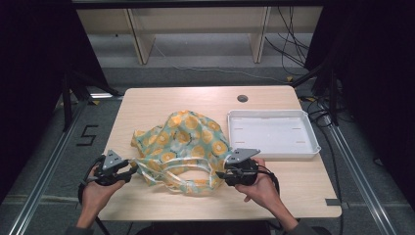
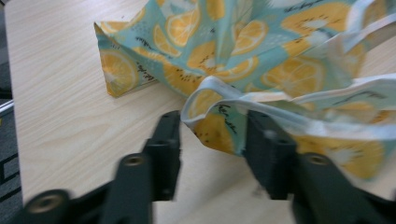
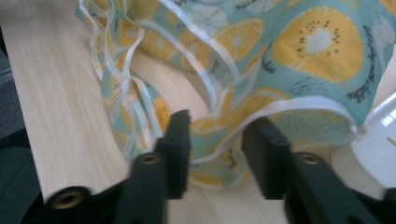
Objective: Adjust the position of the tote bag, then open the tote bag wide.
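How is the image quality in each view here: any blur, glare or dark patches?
High view: even light on the table, both sides fall off into black, the bag reads clearly. Left gripper view: the tool's jaws are smeared and soft, the bag's edge between them is sharper. Right gripper view: fruit print fairly crisp, jaws blurred, the white tray is washed out by glare.
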A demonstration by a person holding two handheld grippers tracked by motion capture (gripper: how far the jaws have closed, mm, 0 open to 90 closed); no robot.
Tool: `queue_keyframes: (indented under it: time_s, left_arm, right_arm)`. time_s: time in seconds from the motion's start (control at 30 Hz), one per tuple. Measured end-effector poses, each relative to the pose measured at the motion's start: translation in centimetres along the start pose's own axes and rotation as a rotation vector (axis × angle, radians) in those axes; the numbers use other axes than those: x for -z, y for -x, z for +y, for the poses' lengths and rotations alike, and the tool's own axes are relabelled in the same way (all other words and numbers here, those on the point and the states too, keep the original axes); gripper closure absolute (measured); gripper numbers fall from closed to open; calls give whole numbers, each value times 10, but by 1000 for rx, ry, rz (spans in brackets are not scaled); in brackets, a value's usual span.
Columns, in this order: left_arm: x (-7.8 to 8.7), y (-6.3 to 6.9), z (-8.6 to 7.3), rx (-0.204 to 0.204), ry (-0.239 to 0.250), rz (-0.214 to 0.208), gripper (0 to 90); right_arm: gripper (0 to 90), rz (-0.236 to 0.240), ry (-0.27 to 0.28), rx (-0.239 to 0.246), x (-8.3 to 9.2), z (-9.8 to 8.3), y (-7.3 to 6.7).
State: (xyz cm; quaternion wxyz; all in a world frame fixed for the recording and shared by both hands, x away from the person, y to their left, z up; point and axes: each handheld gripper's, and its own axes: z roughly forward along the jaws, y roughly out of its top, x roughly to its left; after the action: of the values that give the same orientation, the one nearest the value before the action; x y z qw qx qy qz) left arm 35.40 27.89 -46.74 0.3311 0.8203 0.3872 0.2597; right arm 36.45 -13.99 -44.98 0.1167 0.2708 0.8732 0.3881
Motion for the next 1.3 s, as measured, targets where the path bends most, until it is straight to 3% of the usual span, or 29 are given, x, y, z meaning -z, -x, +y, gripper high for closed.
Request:
queue_keyframes:
  time_s: [0.07,0.1,0.17,0.2,0.23,0.27,0.37,0.4,0.43,0.5,0.53,0.57,0.6,0.63,0.7,0.73,0.77,0.8,0.83,0.87,0.93,0.97,1.03,1.07,1.27,1.3]
  left_arm:
    - [14,11,5,53,14,1,454]
    - [21,22,8,109,68,-2,428]
    - [33,35,15,108,96,-10,370]
    - [38,40,18,84,91,-9,351]
    - [40,46,21,90,112,-16,331]
    - [42,53,24,67,125,-21,328]
    - [42,66,27,25,120,-65,334]
    - [41,69,28,-9,105,-71,334]
    - [40,72,29,-37,91,-85,334]
    - [35,81,30,-40,89,-119,334]
    - [34,81,30,-78,74,-120,334]
    - [32,84,30,-91,61,-134,333]
    - [30,88,30,-80,55,-141,333]
    - [28,89,30,-103,50,-149,333]
    - [23,96,29,-72,47,-167,326]
    - [23,97,29,-76,33,-166,325]
    - [21,97,28,-96,34,-166,323]
    - [20,99,28,-63,40,-173,322]
    - [19,99,27,-87,39,-176,320]
    - [18,99,26,-74,34,-183,319]
    - [16,98,25,-97,38,-178,314]
    - [15,101,24,-60,35,-180,314]
    - [16,101,23,-64,31,-180,312]
    - [16,98,23,-109,35,-177,310]
    - [16,99,21,-81,50,-173,300]
    - [16,99,22,-88,51,-176,300]
  right_arm:
    - [530,-23,23,-3,7,-1,0]
    - [508,-31,21,-13,10,-2,0]
    - [466,-26,56,-36,23,-3,4]
    - [447,-39,64,-59,27,-4,3]
    - [441,-33,85,-48,32,-4,5]
    - [437,-30,100,-52,36,-3,5]
    - [426,-27,141,-38,45,0,5]
    - [421,-11,145,-40,45,1,4]
    - [409,0,155,-39,43,2,2]
    - [404,21,155,-9,37,2,0]
    - [394,33,142,20,32,2,-2]
    - [389,35,130,7,29,2,-5]
    - [386,46,113,36,24,2,-6]
    - [380,50,113,43,20,3,-8]
    - [364,81,77,74,8,6,-12]
    - [362,105,81,96,-1,7,-14]
    - [356,114,61,81,-4,8,-15]
    - [355,125,55,87,-10,8,-16]
    - [358,142,48,99,-14,8,-17]
    - [357,153,27,92,-19,8,-18]
    - [354,170,11,92,-27,6,-20]
    - [347,172,4,96,-29,5,-20]
    - [330,182,-13,94,-36,3,-22]
    - [323,185,-25,97,-39,2,-22]
    - [323,179,-70,128,-50,-1,-25]
    - [386,185,-81,135,-53,-1,-26]
